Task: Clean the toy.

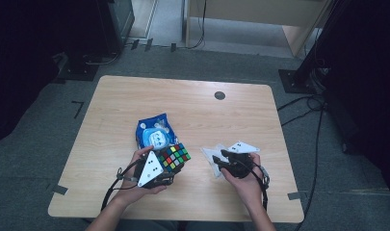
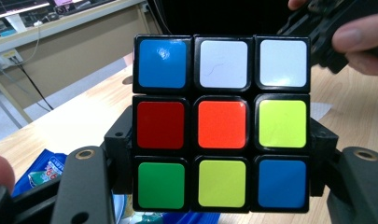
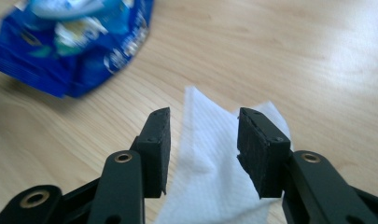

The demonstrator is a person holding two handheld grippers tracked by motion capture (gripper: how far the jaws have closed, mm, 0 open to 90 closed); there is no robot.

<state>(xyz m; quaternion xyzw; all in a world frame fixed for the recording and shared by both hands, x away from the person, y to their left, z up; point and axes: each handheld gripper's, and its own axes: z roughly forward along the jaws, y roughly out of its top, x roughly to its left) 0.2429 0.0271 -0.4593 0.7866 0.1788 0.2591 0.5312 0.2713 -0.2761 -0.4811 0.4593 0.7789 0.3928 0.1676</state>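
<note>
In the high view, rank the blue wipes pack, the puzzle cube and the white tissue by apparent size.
1. Blue wipes pack
2. Puzzle cube, slightly smaller but held above the table, so unsure
3. White tissue, partly hidden by the right gripper

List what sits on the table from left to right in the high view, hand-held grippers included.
Left hand-held gripper → puzzle cube clamped in it → white tissue → right hand-held gripper. The blue wipes pack lies behind the cube, so it is left unplaced.

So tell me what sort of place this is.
Probably a lab or workshop set up for recording: a bare wooden table on grey carpet, cables trailing across the floor, and black equipment stands around it.
</note>
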